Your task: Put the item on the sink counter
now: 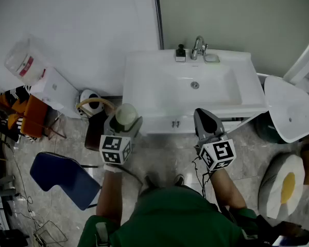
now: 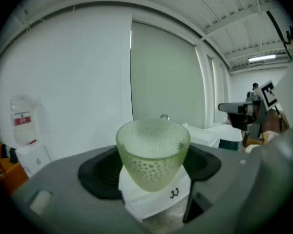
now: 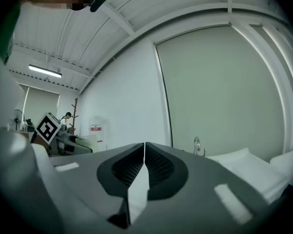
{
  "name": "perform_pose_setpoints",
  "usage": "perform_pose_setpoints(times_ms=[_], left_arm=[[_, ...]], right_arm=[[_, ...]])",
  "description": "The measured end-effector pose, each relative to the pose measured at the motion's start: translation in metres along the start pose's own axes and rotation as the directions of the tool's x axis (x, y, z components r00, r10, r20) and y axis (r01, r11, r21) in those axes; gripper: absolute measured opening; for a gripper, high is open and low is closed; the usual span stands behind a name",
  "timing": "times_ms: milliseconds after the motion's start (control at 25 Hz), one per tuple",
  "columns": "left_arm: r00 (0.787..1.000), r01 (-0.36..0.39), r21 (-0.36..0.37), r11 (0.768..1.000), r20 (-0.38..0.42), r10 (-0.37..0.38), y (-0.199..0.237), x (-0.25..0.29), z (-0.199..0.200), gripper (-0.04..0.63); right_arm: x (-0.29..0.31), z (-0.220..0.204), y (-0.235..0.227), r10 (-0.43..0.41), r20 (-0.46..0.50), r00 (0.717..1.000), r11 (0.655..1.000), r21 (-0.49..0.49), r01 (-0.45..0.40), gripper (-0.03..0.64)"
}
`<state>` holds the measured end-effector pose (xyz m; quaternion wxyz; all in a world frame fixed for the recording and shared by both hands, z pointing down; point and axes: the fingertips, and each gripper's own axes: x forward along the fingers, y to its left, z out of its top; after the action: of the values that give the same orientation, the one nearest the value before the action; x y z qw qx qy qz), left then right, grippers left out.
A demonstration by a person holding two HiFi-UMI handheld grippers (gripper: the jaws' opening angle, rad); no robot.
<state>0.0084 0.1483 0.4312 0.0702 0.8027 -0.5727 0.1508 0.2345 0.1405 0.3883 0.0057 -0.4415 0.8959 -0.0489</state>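
Observation:
A pale green dimpled glass cup [image 2: 153,152] stands upright between the jaws of my left gripper [image 2: 154,167], which is shut on it. In the head view the cup [image 1: 126,114] hangs in my left gripper [image 1: 122,121] just off the front left corner of the white sink counter [image 1: 139,66], above the floor. My right gripper [image 1: 207,121] is in front of the counter's middle. Its jaws [image 3: 144,160] are shut together with nothing between them. The faucet [image 1: 198,47] rises at the back of the basin.
A soap bottle [image 1: 181,52] and a soap dish [image 1: 211,58] flank the faucet. A blue chair [image 1: 67,178] stands at the lower left, a white toilet [image 1: 290,108] at the right, and a dark bin with a coiled hose [image 1: 95,112] sits left of the counter.

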Motion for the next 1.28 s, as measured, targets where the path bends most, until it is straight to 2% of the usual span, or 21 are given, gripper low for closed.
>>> perform_pose_setpoints(times_ms=[200, 360, 600, 920, 1280], left_arm=[[1.000, 0.006, 0.042, 0.999, 0.009, -0.006, 0.032, -0.024, -0.006, 0.371], [1.000, 0.005, 0.030, 1.000, 0.028, -0.005, 0.052, -0.042, -0.006, 0.371], [0.998, 0.062, 0.028, 0.998, 0.030, -0.063, 0.070, -0.052, -0.011, 0.373], [0.982, 0.164, 0.057, 0.985, 0.083, -0.168, 0.090, -0.064, -0.004, 0.371], [0.974, 0.197, 0.051, 0.979, 0.106, -0.202, 0.127, -0.065, -0.006, 0.371]], right_arm=[[0.021, -0.002, 0.017, -0.037, 0.010, 0.999, 0.999, 0.001, 0.037, 0.006], [0.024, 0.004, 0.031, -0.060, 0.018, 0.998, 0.998, -0.011, 0.060, 0.006], [0.041, 0.018, 0.063, -0.068, 0.028, 0.997, 0.998, -0.010, 0.068, 0.006], [0.059, 0.031, 0.097, -0.141, 0.048, 0.989, 0.989, -0.035, 0.142, 0.006], [0.083, 0.028, 0.128, -0.164, 0.028, 0.986, 0.984, -0.064, 0.166, 0.006]])
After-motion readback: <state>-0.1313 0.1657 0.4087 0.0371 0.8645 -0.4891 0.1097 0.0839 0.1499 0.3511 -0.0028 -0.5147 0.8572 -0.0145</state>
